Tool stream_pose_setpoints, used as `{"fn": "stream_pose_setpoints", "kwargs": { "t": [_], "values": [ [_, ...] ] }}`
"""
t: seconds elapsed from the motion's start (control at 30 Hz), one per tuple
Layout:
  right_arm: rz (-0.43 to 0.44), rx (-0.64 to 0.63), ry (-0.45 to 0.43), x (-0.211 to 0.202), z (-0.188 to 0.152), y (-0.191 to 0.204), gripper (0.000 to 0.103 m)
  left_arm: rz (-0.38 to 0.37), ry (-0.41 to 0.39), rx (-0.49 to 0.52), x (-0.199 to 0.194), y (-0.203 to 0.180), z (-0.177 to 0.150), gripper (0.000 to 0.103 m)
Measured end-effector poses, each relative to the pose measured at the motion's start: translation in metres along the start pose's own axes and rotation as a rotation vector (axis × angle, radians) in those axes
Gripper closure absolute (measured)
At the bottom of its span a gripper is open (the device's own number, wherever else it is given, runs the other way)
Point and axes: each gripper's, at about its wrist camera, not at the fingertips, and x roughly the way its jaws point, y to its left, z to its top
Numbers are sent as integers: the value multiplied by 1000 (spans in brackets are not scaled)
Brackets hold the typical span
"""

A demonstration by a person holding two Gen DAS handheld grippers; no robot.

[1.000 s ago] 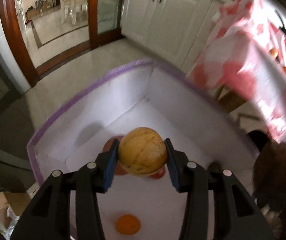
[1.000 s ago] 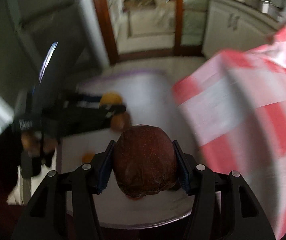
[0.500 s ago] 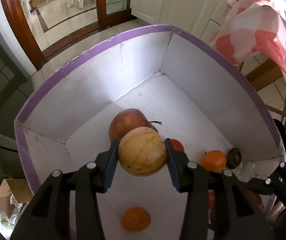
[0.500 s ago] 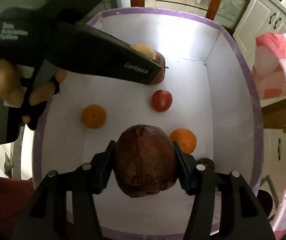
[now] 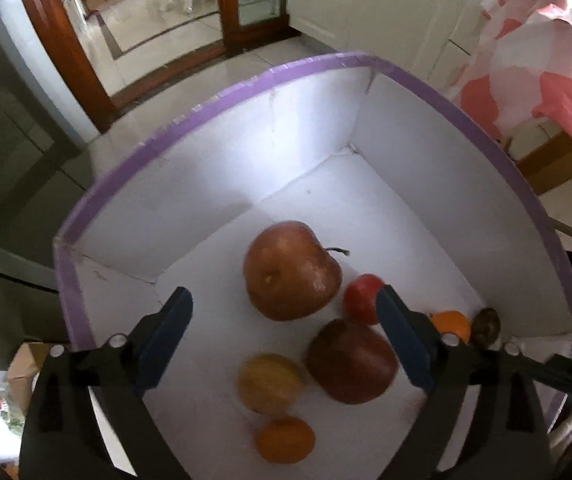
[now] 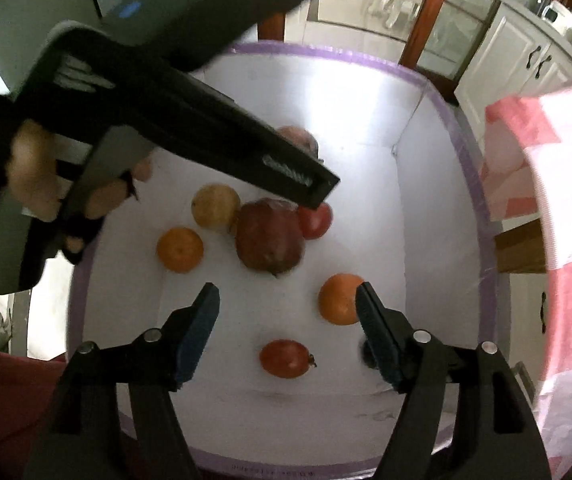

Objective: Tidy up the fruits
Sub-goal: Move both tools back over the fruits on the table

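Observation:
A white box with a purple rim [image 5: 213,108] [image 6: 482,240] holds several fruits. My left gripper [image 5: 286,340] hangs over it with its jaws opening and nothing between them. Below on the box floor lie a yellow fruit [image 5: 269,382] [image 6: 215,206], a dark red fruit [image 5: 352,362] [image 6: 269,236], a large apple [image 5: 292,270], a small red fruit [image 5: 362,298] [image 6: 318,218] and an orange [image 5: 286,440] [image 6: 179,250]. My right gripper [image 6: 286,312] is also opening and holds nothing. Another orange [image 6: 340,298] lies by its right finger and a red fruit [image 6: 286,358] beneath it.
A pink and white checked tablecloth [image 5: 546,80] [image 6: 546,160] hangs right of the box. White cabinets [image 5: 386,0] and a wooden door frame [image 5: 65,52] stand behind it on a tiled floor. A person's hand [image 6: 33,176] holds the left gripper across the box's left side.
Both grippers have let go: the yellow fruit left the left jaws and the dark red fruit left the right jaws. Both now lie on the box floor, and the jaws stand wider.

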Motion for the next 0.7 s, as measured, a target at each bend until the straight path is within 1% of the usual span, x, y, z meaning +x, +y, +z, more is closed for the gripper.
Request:
{"fn": "stream_pose_setpoints", "kwargs": {
  "t": [0.1,0.23,0.3,0.37,0.4,0.43,0.47,0.53,0.6,0.63,0.7],
  "values": [
    [-6,3,-28,-11,-2,-2,30,0,-33,-19,-8,0,5,9],
    [-16,16,-63,-24,-2,-9,30,17,-94,-62,-23,3,14,6],
    [-20,31,-96,-37,-1,-14,30,33,-132,-88,-33,5,19,6],
    [-27,52,-139,-50,4,-16,30,55,-197,-121,-49,6,24,6],
    [-28,76,-180,-65,5,-22,28,57,-221,-133,-56,6,26,4],
    [-29,95,-209,-76,6,-26,27,54,-265,-154,-68,4,29,2],
    [-32,122,-253,-92,5,-33,26,45,-297,-168,-76,2,31,2],
    [-44,161,-316,-111,8,-45,26,16,-359,-185,-94,-4,36,2],
    [-74,207,-396,-142,1,-59,24,-19,-427,-176,-114,-17,41,2],
    [-89,221,-422,-153,-1,-64,23,-28,-451,-167,-121,-25,43,2],
    [-151,260,-490,-178,-13,-79,21,-53,-504,-128,-137,-46,49,2]
  ]
}}
